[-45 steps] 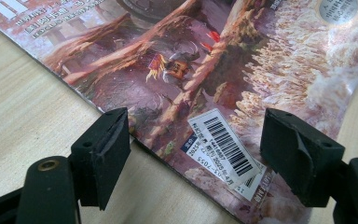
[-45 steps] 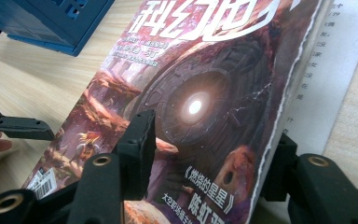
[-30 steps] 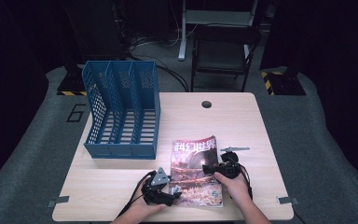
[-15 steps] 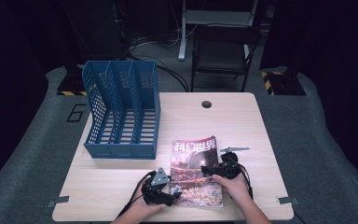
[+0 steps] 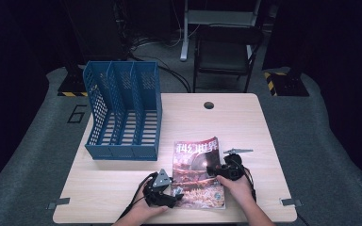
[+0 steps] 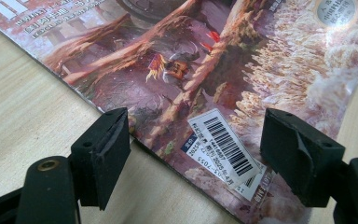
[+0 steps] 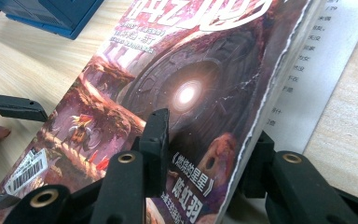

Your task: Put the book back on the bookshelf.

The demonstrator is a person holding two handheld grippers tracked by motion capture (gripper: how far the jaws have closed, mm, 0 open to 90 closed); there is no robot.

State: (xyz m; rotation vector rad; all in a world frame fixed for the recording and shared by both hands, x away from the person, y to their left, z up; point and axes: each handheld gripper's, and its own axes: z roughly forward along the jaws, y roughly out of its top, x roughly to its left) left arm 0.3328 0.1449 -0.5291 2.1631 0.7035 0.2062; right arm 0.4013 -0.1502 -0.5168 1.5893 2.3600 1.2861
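magazine (image 7: 177, 93) cover lifted off its pages, seen in right gripper view.

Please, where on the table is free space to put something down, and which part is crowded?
The table is bare behind the magazine, around the round hole, and along its right side. Another bare strip lies at front left, between the blue file rack and the table's near edge. It is crowded at front centre, where the left gripper and right gripper meet the magazine.

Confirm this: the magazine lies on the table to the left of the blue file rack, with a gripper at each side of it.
Not quite. In the high view the magazine lies right of the blue file rack, nearer the person. The left gripper and right gripper do flank it.
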